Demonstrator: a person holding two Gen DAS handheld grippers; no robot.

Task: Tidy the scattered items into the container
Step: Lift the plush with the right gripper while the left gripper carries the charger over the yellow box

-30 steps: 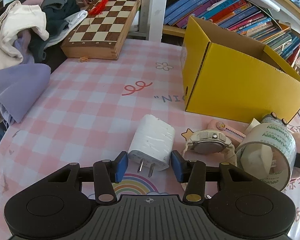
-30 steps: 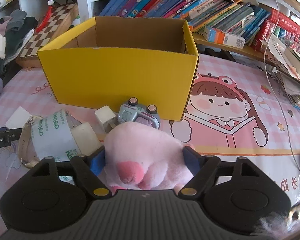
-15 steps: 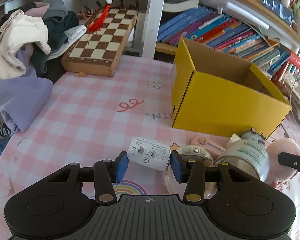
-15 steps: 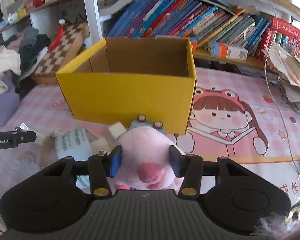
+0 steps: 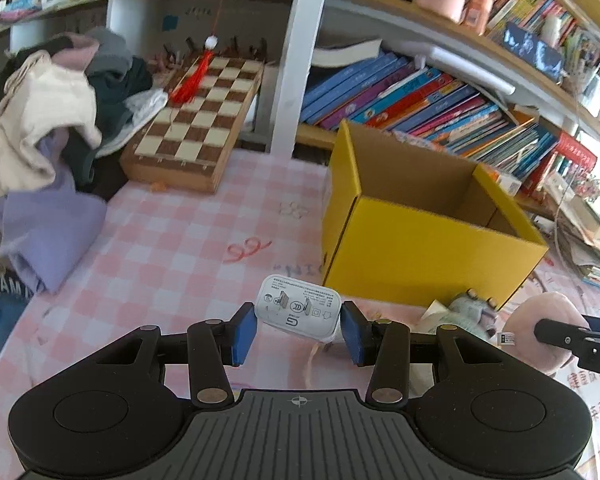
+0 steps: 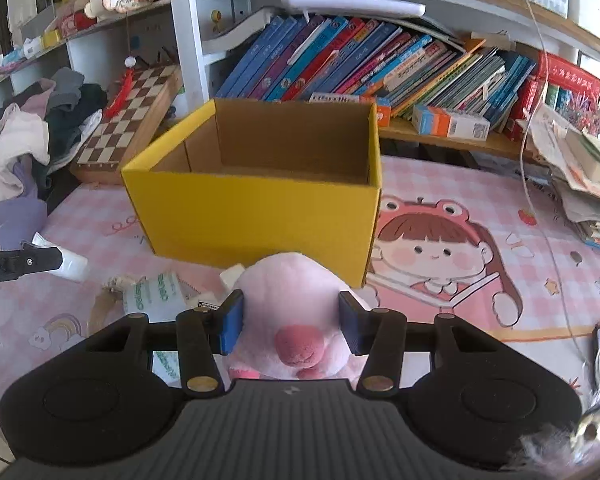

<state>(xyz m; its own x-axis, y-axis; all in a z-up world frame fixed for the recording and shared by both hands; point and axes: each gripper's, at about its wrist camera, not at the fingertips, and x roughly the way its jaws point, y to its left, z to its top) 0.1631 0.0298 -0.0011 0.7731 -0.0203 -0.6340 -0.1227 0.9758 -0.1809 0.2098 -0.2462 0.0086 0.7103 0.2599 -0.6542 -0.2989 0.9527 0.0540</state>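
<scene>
Left gripper [image 5: 298,334] clamped on a white charger [image 5: 299,312], held low centre of the left wrist frame, clear of the pink checked tablecloth [image 5: 160,248]; the grip sits on the charger's rounded ends, so it could twist or slip out if the pads ease. Right gripper [image 6: 291,328] squeezed around a pink plush toy [image 6: 290,300], low centre of the right wrist frame; the soft body bulges past the blue pads and may sag or snag on the near wall. Yellow box [image 6: 256,208], open-topped, stands mid-frame ahead of both, its visible inside bare cardboard. Both loads sit short of the rim, so a low carry would bump the front wall and shove the box. Both grippers point forward at the box, roughly level, the left one to the left of it. Tape roll [image 6: 156,298] and other small bits lie on the cloth before the box, outside it.
</scene>
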